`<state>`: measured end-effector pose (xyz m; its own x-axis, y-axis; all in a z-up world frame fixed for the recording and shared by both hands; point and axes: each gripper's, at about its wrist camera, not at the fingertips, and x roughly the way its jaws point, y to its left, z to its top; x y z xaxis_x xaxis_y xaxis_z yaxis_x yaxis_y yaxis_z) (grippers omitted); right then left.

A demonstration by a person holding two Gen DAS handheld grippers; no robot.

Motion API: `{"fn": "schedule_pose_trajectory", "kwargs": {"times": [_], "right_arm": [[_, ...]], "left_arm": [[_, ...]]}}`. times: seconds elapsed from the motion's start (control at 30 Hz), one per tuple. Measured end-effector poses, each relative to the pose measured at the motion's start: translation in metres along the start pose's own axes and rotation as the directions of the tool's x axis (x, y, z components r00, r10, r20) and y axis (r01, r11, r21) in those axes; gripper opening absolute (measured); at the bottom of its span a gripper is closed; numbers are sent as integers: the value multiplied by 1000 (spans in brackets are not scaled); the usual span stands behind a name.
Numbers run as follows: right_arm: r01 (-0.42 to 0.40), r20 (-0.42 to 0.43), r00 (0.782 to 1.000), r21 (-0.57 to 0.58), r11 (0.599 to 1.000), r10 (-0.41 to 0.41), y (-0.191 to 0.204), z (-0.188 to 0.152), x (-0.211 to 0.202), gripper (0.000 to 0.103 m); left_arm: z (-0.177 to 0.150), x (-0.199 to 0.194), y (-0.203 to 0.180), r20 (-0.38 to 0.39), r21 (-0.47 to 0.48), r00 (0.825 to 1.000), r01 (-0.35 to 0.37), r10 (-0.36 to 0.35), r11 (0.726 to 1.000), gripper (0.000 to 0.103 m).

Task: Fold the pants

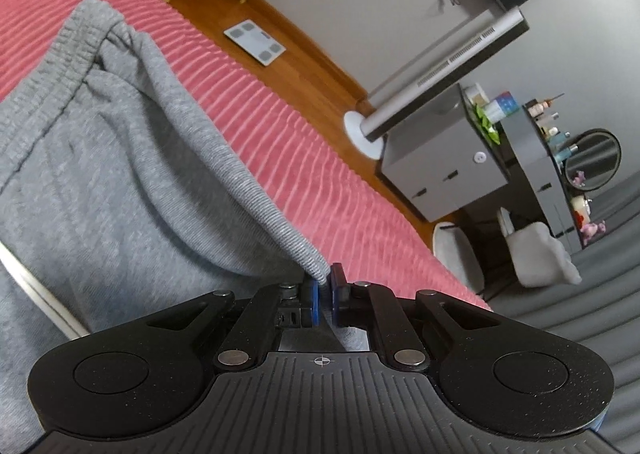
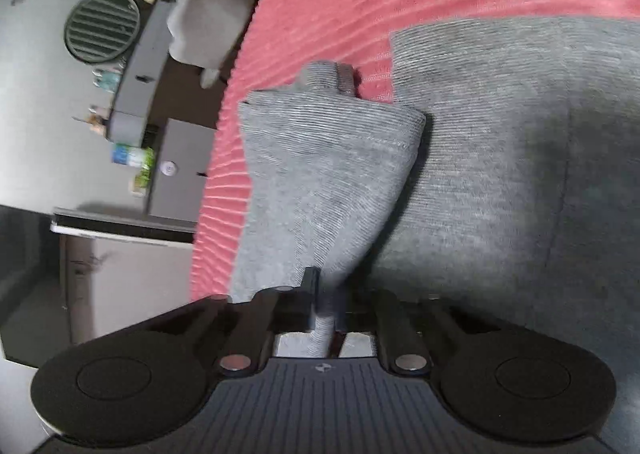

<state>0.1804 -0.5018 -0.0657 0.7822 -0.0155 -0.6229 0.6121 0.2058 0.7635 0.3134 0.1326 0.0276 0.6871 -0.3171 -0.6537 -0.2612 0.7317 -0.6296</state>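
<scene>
We see no basket or box around the work; the nearest thing to a container is the grey cabinet (image 1: 444,158) against the wall, its doors shut, so what is inside we cannot tell. On top of it and the dark dresser (image 1: 532,158) beside it stand small bottles and trinkets, too small to name, next to a round mirror (image 1: 594,158).

The grey pants (image 1: 100,174) lie spread on the bed, over a pink ribbed blanket (image 1: 256,102). In the left wrist view their elastic waistband (image 1: 60,50) sits far up the frame, well away from the left tongs (image 1: 325,296), while a ribbed edge of the fabric runs down from the body of the pants straight into those tongs. The left tongs are pressed together on that edge, blue pads (image 1: 316,300) on either side, with the cloth lifted off the blanket there.

The right tongs (image 2: 325,308) are likewise pinching pants cloth (this view is somewhat blurred): a strip of grey fabric passes between the fingers, and a ribbed cuff (image 2: 332,126) fans out just ahead of them, raised above the rest of the pants, which lie flat on the blanket to the right.

A white bathroom scale (image 1: 255,41) rests on the wooden floor (image 1: 312,66) beyond the bed.
</scene>
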Motion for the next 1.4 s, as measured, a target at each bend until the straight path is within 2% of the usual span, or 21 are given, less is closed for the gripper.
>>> {"fn": "schedule_pose_trajectory", "kwargs": {"times": [0.13,0.23,0.33,0.4,0.43,0.47,0.57,0.67,0.73,0.77,0.83,0.9,1.07,1.17,1.2,1.27,1.3,1.4], "right_arm": [[-59,52,996,-151,987,68,31,0,-39,4],[-140,98,982,-201,970,162,38,8,-86,4],[-199,121,965,-226,954,231,24,14,-140,4],[-204,132,961,-245,948,242,6,14,-167,4],[-193,137,963,-261,946,234,-7,12,-179,4],[-163,143,968,-278,947,208,-17,8,-187,4],[-51,142,984,-341,939,105,-58,-10,-200,4],[36,97,995,-299,954,-7,-95,-22,-185,4],[83,93,994,-270,959,-59,-110,-27,-176,6],[89,97,993,-262,961,-66,-114,-29,-174,9],[78,89,994,-241,967,-58,-117,-29,-170,12],[43,82,996,-208,977,-26,-121,-31,-170,24],[-44,47,998,-72,996,47,-130,-22,-154,40],[-56,50,997,-35,998,57,-132,-18,-143,37],[-42,54,998,-40,998,44,-130,-17,-143,24],[26,75,997,-112,993,-18,-117,-17,-145,5],[60,107,993,-165,985,-42,-107,-18,-149,5],[72,219,976,-292,954,-7,-84,-25,-177,4]], "left_arm": [[-9,-45,-8,46,79,998,41,-45,996,7],[-27,-98,-11,89,117,987,120,-130,986,7],[-67,-157,1,112,140,974,182,-199,973,7],[-99,-180,17,107,137,973,187,-202,973,7],[-118,-187,29,93,124,980,165,-177,978,7],[-132,-190,39,84,113,984,145,-155,983,7],[-169,-181,80,43,-8,997,67,-67,998,7],[-184,-165,110,23,-154,1000,6,-2,988,7],[-186,-158,114,25,-151,999,-32,36,988,9],[-185,-156,112,29,-126,998,-52,56,991,9],[-180,-153,108,56,-77,991,-119,123,990,20],[-179,-151,114,67,-79,988,-132,138,988,25],[-184,-154,143,73,-251,993,-74,95,965,25],[-185,-154,147,68,-289,994,-58,81,956,24],[-185,-152,148,66,-288,994,-67,90,955,20],[-185,-151,147,68,-280,992,-82,105,956,15],[-185,-150,147,72,-276,991,-87,111,957,12],[-186,-157,141,107,-242,989,-69,98,968,10]]}}
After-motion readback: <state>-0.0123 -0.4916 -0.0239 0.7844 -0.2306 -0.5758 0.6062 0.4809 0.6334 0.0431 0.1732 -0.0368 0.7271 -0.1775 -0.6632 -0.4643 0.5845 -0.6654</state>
